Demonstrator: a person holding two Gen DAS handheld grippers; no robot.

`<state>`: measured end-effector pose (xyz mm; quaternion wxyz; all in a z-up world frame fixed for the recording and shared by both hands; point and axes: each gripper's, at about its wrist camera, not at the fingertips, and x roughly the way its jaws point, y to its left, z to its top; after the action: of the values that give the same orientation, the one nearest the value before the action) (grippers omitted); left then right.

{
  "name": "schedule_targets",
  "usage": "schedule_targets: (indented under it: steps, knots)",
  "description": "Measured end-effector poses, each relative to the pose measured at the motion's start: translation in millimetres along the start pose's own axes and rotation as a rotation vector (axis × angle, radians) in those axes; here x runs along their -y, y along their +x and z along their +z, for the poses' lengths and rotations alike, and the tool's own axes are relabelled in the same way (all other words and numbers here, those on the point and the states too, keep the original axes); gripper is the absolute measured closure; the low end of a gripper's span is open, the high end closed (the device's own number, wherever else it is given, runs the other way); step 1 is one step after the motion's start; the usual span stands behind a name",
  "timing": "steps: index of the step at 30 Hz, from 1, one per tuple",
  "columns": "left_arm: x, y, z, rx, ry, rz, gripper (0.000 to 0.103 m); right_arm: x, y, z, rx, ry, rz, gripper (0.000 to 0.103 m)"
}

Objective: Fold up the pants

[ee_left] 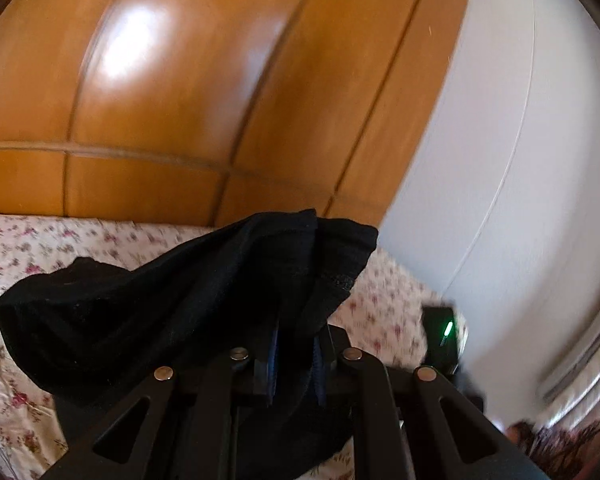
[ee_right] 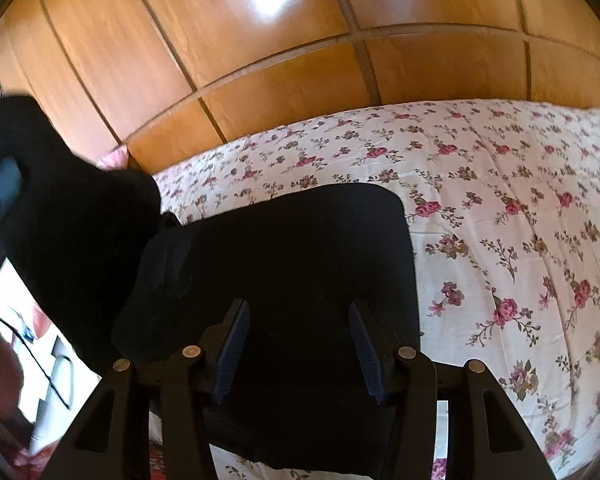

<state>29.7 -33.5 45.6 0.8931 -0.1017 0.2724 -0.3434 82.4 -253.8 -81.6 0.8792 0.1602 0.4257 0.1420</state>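
No text, label, brand, number or sign can be read in either view

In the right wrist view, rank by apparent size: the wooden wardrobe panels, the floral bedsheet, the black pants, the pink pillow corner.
1. Wooden wardrobe panels and floral bedsheet: too alike to rank.
3. Black pants, enlarged by nearness.
4. Pink pillow corner.
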Motion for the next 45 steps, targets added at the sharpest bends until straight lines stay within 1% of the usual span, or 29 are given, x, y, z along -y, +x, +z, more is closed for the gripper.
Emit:
schedule_targets:
  steps: [3, 4, 7, 10, 13, 16, 18, 19, 20, 22, 23, 24, 25, 26, 27, 28, 29, 31, 32, 33, 34, 35, 36, 37, 39, 40, 43, 44, 45]
  knots:
    - [9, 18, -13, -0.076, 0.048, 0.01, 0.09, 9, -5, 2, 0.014, 0.044, 0.018, 0.05]
    - [15, 24, -21, -0.11, 0.078, 0.013, 0.09, 11, -6, 2, 0.018, 0.057, 0.012, 0.05]
    - [25, 39, -38, -0.171, 0.151, 0.029, 0.09, 20, -8, 4, 0.034, 0.09, 0.016, 0.05]
    - [32, 56, -57, -0.255, 0.171, 0.035, 0.09, 29, -11, 5, 0.044, 0.128, 0.029, 0.05]
    - [41, 76, -74, -0.33, 0.234, 0.058, 0.09, 30, -12, 6, 0.049, 0.134, 0.023, 0.05]
    - [44, 85, -86, -0.363, 0.307, 0.082, 0.088, 29, -13, 6, 0.06, 0.128, 0.023, 0.05]
    - [46, 87, -92, -0.362, 0.344, 0.084, 0.083, 29, -14, 6, 0.065, 0.125, 0.022, 0.05]
    - [49, 83, -94, -0.355, 0.355, 0.082, 0.078, 28, -14, 5, 0.065, 0.123, 0.023, 0.05]
    - [51, 77, -93, -0.346, 0.357, 0.07, 0.073, 27, -14, 6, 0.066, 0.119, 0.025, 0.05]
    - [53, 70, -87, -0.337, 0.351, 0.024, 0.07, 24, -17, 6, 0.082, 0.105, 0.03, 0.05]
    - [52, 62, -85, -0.329, 0.346, -0.024, 0.07, 21, -19, 7, 0.093, 0.092, 0.037, 0.049]
    - [49, 55, -81, -0.316, 0.337, -0.079, 0.07, 17, -23, 7, 0.11, 0.068, 0.051, 0.044]
    - [45, 42, -78, -0.291, 0.321, -0.127, 0.07, 14, -25, 7, 0.121, 0.05, 0.061, 0.036]
    - [37, 35, -74, -0.26, 0.303, -0.145, 0.07, 10, -27, 7, 0.132, 0.03, 0.074, 0.032]
    - [28, 19, -70, -0.208, 0.276, -0.149, 0.07, 5, -29, 7, 0.143, 0.007, 0.092, 0.025]
    - [20, 9, -68, -0.175, 0.256, -0.145, 0.07, 0, -31, 7, 0.146, -0.025, 0.113, 0.022]
    - [10, -2, -66, -0.141, 0.227, -0.139, 0.07, -6, -32, 6, 0.144, -0.055, 0.12, 0.021]
    - [-14, -28, -62, -0.059, 0.154, -0.122, 0.07, -22, -32, 2, 0.133, -0.159, 0.115, 0.02]
    - [-29, -41, -61, -0.013, 0.113, -0.096, 0.069, -30, -32, 0, 0.128, -0.211, 0.109, 0.02]
    - [-45, -51, -61, 0.025, 0.063, -0.04, 0.069, -40, -32, -4, 0.123, -0.279, 0.097, 0.02]
    - [-56, -53, -61, 0.034, 0.03, 0.006, 0.069, -47, -31, -6, 0.119, -0.322, 0.093, 0.019]
    - [-73, -54, -64, 0.029, -0.024, 0.073, 0.069, -53, -30, -8, 0.108, -0.362, 0.099, 0.018]
    - [-83, -52, -66, 0.013, -0.058, 0.102, 0.069, -61, -26, -10, 0.083, -0.409, 0.118, 0.016]
    - [-97, -47, -70, -0.017, -0.108, 0.129, 0.069, -67, -23, -11, 0.07, -0.443, 0.116, 0.016]
    - [-114, -40, -83, -0.06, -0.176, 0.126, 0.069, -77, -12, -12, 0.054, -0.509, 0.068, 0.015]
    - [-118, -34, -89, -0.086, -0.19, 0.129, 0.07, -81, -6, -12, 0.044, -0.532, 0.053, 0.015]
    - [-119, -24, -98, -0.12, -0.169, 0.151, 0.07, -83, 14, -9, -0.008, -0.529, 0.037, 0.017]
    - [-117, -22, -98, -0.126, -0.15, 0.163, 0.07, -80, 21, -7, -0.033, -0.48, 0.055, 0.023]
    - [-115, -21, -96, -0.128, -0.143, 0.166, 0.07, -74, 25, -4, -0.053, -0.408, 0.093, 0.043]
